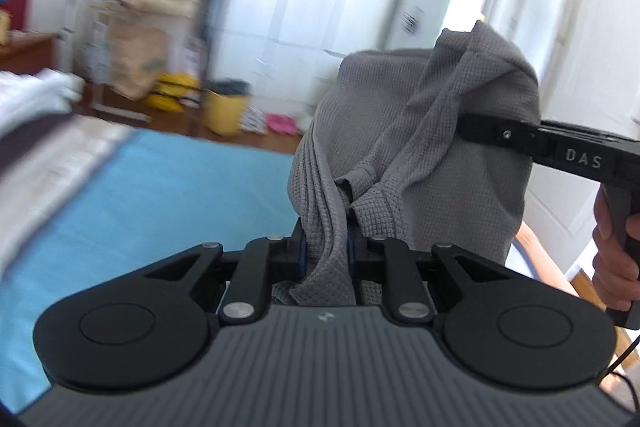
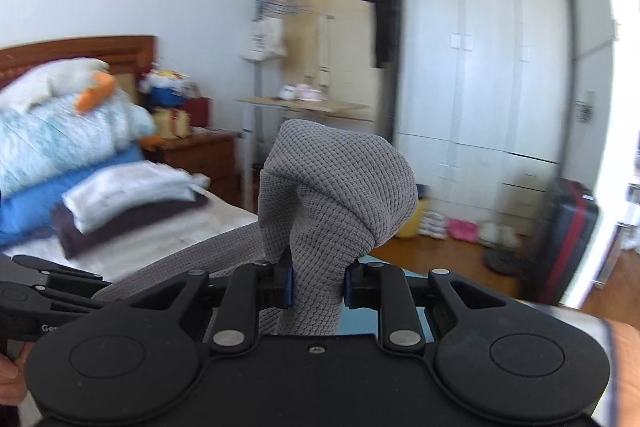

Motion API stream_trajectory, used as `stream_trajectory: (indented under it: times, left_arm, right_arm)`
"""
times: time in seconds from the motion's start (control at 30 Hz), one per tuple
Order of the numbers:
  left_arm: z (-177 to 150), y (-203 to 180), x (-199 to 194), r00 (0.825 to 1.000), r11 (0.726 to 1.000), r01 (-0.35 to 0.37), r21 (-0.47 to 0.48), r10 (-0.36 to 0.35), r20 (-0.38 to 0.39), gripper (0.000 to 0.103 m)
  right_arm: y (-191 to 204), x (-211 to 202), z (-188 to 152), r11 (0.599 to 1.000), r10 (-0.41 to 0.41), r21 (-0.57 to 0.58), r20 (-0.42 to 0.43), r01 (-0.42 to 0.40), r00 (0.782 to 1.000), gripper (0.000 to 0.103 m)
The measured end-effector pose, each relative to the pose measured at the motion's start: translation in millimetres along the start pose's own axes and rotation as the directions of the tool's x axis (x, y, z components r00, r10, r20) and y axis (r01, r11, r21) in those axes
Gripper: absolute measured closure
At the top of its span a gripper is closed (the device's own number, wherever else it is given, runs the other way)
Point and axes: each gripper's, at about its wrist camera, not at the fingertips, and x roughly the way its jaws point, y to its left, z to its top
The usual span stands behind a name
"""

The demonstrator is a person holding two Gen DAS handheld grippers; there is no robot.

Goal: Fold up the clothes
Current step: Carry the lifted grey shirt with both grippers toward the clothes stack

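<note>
Both grippers are clamping the grey waffle-knit garment (image 1: 400,131): the left gripper (image 1: 326,247) is pinching one bunched edge, the right gripper (image 2: 318,283) another, holding it aloft above the blue bed sheet (image 1: 160,195), probably to shake it flat before folding.

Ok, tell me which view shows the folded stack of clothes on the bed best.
The right wrist view: the stack of folded white and dark clothes sits whole on the bed, though blurred. The left wrist view catches only a smeared white and dark edge at its left border.
</note>
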Motion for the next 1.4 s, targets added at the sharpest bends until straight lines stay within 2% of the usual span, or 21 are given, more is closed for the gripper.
stream_trajectory:
  times: [0.17,0.3,0.4,0.47,0.53,0.6,0.63,0.67,0.7,0.73,0.8,0.83,0.9,0.97,1.03,1.1,1.27,1.3,1.4]
  left_arm:
    - [50,91,-54,0.991,0.992,-0.117,0.047,0.114,0.067,0.087]
    - [97,171,-100,0.967,0.974,-0.222,0.053,0.213,0.137,0.087]
    - [125,218,-116,0.931,0.937,-0.341,0.077,0.325,0.165,0.087]
    - [143,243,-115,0.898,0.903,-0.42,0.094,0.398,0.19,0.091]
    - [160,266,-112,0.866,0.875,-0.475,0.094,0.446,0.225,0.091]
    - [177,286,-101,0.847,0.859,-0.508,0.071,0.482,0.223,0.092]
    - [180,296,-95,0.836,0.848,-0.527,0.058,0.505,0.214,0.092]
    - [181,305,-87,0.827,0.837,-0.544,0.051,0.525,0.2,0.092]
    - [179,318,-73,0.833,0.842,-0.538,0.019,0.529,0.164,0.092]
    - [175,334,-55,0.847,0.854,-0.519,-0.03,0.519,0.115,0.092]
    - [157,363,-37,0.888,0.879,-0.445,-0.175,0.458,0.044,0.092]
    - [143,374,-35,0.908,0.882,-0.397,-0.254,0.418,0.032,0.092]
    - [113,386,-37,0.935,0.87,-0.316,-0.378,0.353,0.031,0.092]
    - [87,384,-37,0.947,0.856,-0.273,-0.44,0.32,0.034,0.09]
    - [70,373,-37,0.95,0.856,-0.253,-0.45,0.309,0.053,0.085]
    - [60,363,-38,0.945,0.861,-0.256,-0.44,0.319,0.075,0.077]
    - [51,370,-49,0.918,0.803,-0.262,-0.535,0.378,0.118,0.073]
    - [51,371,-52,0.918,0.802,-0.264,-0.536,0.38,0.116,0.073]
    - [54,374,-52,0.934,0.822,-0.25,-0.512,0.344,0.096,0.073]
  right_arm:
    - [57,77,54,0.986,0.167,-0.008,0.046,-0.167,0.985,0.077]
    - [102,144,88,0.95,0.304,0.052,0.088,-0.309,0.949,0.077]
    - [139,191,108,0.918,0.387,0.058,0.083,-0.392,0.918,0.077]
    - [162,225,119,0.894,0.434,0.088,0.065,-0.439,0.898,0.077]
    - [178,261,126,0.849,0.502,0.157,0.064,-0.505,0.863,0.077]
    - [193,299,129,0.802,0.548,0.25,0.056,-0.543,0.835,0.077]
    - [201,317,127,0.804,0.542,0.264,0.041,-0.533,0.839,0.077]
    - [210,334,123,0.823,0.519,0.255,0.025,-0.508,0.854,0.077]
    - [219,351,120,0.841,0.495,0.245,0.01,-0.482,0.869,0.078]
    - [224,366,114,0.859,0.466,0.245,-0.015,-0.449,0.884,0.078]
    - [215,380,101,0.87,0.431,0.284,-0.039,-0.404,0.901,0.077]
    - [209,385,94,0.87,0.419,0.306,-0.046,-0.386,0.907,0.077]
    - [195,384,84,0.873,0.409,0.313,-0.054,-0.374,0.911,0.077]
    - [186,379,79,0.885,0.402,0.287,-0.072,-0.367,0.913,0.077]
    - [181,378,78,0.889,0.403,0.272,-0.088,-0.368,0.911,0.077]
    - [177,377,77,0.89,0.404,0.268,-0.093,-0.368,0.91,0.077]
    - [179,382,76,0.906,0.375,0.253,-0.102,-0.34,0.922,0.077]
    - [177,386,75,0.909,0.363,0.261,-0.111,-0.326,0.925,0.077]
    - [172,396,68,0.914,0.333,0.29,-0.143,-0.282,0.932,0.077]
